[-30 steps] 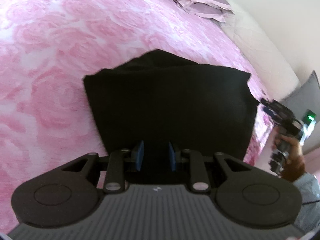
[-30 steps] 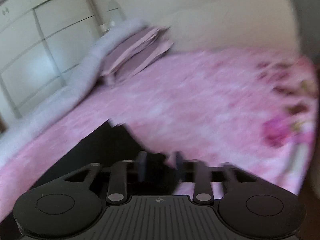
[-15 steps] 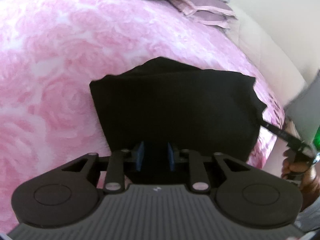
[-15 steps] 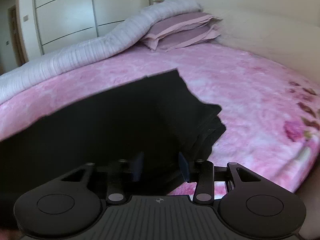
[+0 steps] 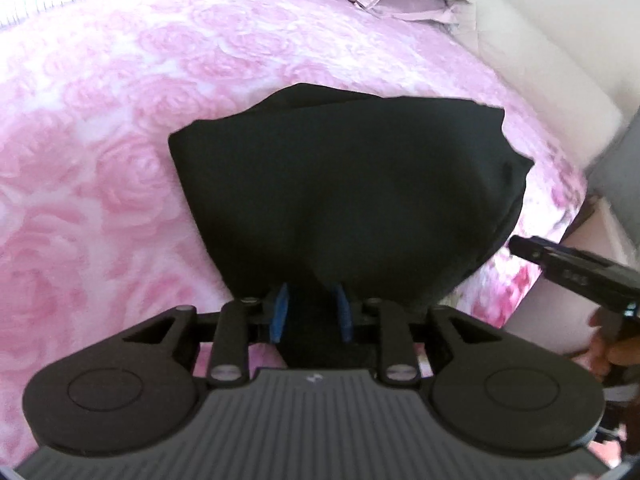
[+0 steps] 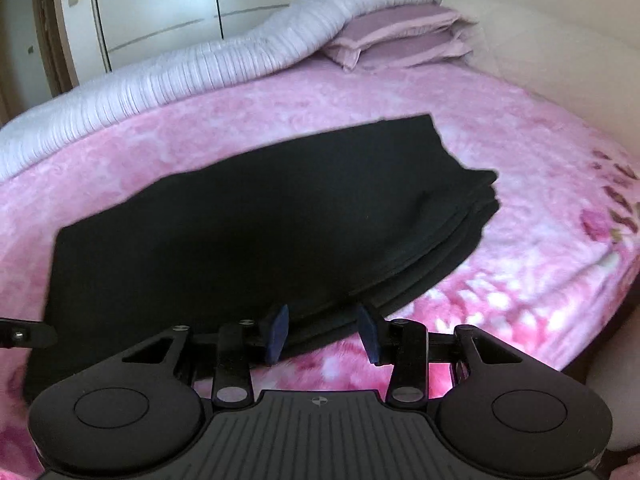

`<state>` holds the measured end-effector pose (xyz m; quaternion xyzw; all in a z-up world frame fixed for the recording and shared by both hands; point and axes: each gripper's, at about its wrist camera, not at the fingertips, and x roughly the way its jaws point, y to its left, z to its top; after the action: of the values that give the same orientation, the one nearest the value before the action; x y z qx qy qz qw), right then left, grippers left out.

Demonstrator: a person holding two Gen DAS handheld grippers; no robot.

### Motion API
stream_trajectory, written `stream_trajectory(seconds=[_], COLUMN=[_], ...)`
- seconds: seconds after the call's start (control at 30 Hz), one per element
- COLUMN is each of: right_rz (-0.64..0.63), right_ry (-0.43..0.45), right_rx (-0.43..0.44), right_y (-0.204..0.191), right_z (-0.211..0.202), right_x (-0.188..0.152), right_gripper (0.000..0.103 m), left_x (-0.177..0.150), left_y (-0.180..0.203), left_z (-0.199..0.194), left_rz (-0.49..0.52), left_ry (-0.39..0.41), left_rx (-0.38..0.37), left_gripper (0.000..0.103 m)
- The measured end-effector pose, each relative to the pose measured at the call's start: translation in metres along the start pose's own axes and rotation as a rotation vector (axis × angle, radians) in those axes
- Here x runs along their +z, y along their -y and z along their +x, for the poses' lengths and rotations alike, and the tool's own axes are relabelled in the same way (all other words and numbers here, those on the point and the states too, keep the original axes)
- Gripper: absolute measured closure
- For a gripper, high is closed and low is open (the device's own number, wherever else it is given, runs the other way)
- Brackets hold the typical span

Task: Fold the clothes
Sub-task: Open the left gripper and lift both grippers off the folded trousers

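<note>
A black garment (image 5: 340, 184), folded into a thick pad, lies on the pink rose blanket (image 5: 92, 184). My left gripper (image 5: 311, 316) is at its near edge, with a bunched ridge of the cloth filling the gap between the blue pads (image 5: 280, 314); the jaws are opening. In the right wrist view the garment (image 6: 248, 232) shows its stacked layers at the right end. My right gripper (image 6: 323, 334) hovers open over the near edge, its pads wide apart and not pressing on the cloth. In the left wrist view it (image 5: 520, 246) sits just off the garment's right corner.
A rolled white quilt (image 6: 192, 76) and mauve pillows (image 6: 400, 36) lie along the far side of the bed. A wardrobe (image 6: 160, 4) stands behind them. The bed's edge (image 6: 592, 312) drops off at the right. A hand (image 5: 616, 356) holds the right gripper.
The right wrist view swung from the far bed to face the garment, and the right gripper closed in on its right corner. The left gripper drew back slightly with cloth between its pads.
</note>
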<state>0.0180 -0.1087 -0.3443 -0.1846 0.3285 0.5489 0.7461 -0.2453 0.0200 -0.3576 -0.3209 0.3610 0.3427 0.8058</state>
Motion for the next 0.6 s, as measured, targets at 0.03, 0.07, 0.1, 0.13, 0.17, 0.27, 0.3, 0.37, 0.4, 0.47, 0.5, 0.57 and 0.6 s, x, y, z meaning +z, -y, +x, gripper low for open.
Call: stream_trajectory(seconds=[0.03,0.07,0.1,0.13,0.17,0.27,0.3,0.37,0.4,0.47,0.5,0.57,0.6], right_rz=[0.005,0.015,0.027,0.038,0.048,0.073,0.077,0.086,0.09,0.091,0.09,0.088,0.087], right_ry=[-0.001,-0.005,-0.009,-0.015,-0.025,-0.04,-0.036,-0.029,-0.025,-0.014,-0.007,0.01,0.018], right_rx=[-0.005,-0.012,-0.017,-0.023,-0.033,-0.057,-0.057,-0.055,-0.054,-0.052,-0.051,-0.046,-0.043], right_y=[-0.001,-0.003,-0.004,-0.005,-0.007,-0.009,-0.011,-0.013,-0.015,-0.019,-0.021,-0.026,-0.027], right_z=[-0.007,-0.014,-0.02,-0.025,-0.03,-0.046,-0.053,-0.066,-0.072,-0.085,-0.091,-0.101,-0.105], right_x=[-0.003,-0.008,-0.013,-0.018,-0.021,-0.032,-0.034,-0.039,-0.041,-0.045,-0.046,-0.049,-0.05], right_gripper=[0.061,0.061,0.061,0.061,0.061,0.061,0.061,0.061,0.061,0.061,0.061,0.061,0.061], left_x=[-0.003,-0.006,-0.01,-0.015,-0.021,-0.035,-0.039,-0.045,-0.049,-0.055,-0.059,-0.066,-0.068], left_y=[0.004,0.009,0.014,0.019,0.024,0.037,0.041,0.048,0.051,0.056,0.059,0.063,0.065], left_z=[-0.005,-0.008,-0.013,-0.018,-0.023,-0.037,-0.041,-0.05,-0.055,-0.065,-0.071,-0.082,-0.086], left_rz=[0.012,0.023,0.034,0.044,0.058,0.098,0.111,0.128,0.135,0.149,0.157,0.173,0.177], left_ry=[0.002,0.002,0.003,0.005,0.007,0.023,0.031,0.042,0.05,0.067,0.078,0.098,0.106], left_rx=[0.017,0.032,0.041,0.047,0.051,0.068,0.078,0.087,0.087,0.088,0.09,0.092,0.092], left_gripper=[0.077,0.076,0.076,0.075,0.074,0.073,0.073,0.072,0.072,0.07,0.07,0.069,0.069])
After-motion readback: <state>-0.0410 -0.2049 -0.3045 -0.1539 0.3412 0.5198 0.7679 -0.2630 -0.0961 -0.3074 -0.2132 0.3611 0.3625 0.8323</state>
